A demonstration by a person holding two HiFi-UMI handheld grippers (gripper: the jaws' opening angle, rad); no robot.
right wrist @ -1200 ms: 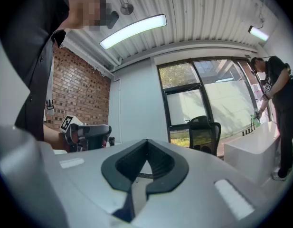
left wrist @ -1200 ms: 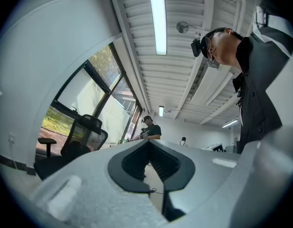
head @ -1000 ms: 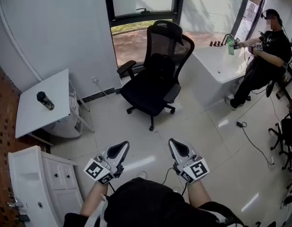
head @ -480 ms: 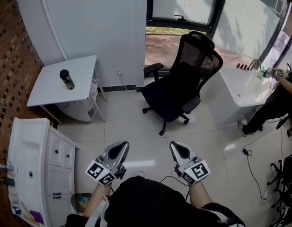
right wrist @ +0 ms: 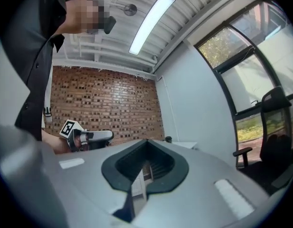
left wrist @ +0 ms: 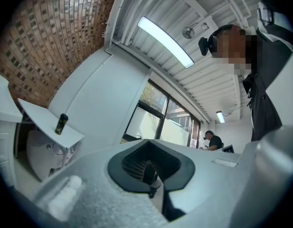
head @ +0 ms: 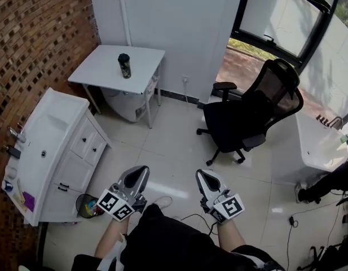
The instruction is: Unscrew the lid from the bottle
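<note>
A dark bottle (head: 124, 65) with a black lid stands upright on a small white table (head: 100, 69) against the far wall; it also shows small in the left gripper view as the bottle (left wrist: 61, 124). My left gripper (head: 137, 174) and right gripper (head: 204, 177) are held close to my body, far from the bottle, over the tiled floor. Both are shut with nothing between the jaws. In the right gripper view the left gripper (right wrist: 106, 135) shows in front of the brick wall, and the bottle's lid (right wrist: 168, 139) peeks over the gripper body.
A white sink cabinet (head: 55, 151) stands at the left by the brick wall, a small bin (head: 86, 206) beside it. A black office chair (head: 252, 114) stands at the right, before a white counter (head: 317, 145). A cable (head: 188, 216) lies on the floor near my legs.
The view has swung left: the table with the bottle moved from the left edge toward the top centre, and the chair shifted right. The sink cabinet came fully into view. Both grippers stayed shut.
</note>
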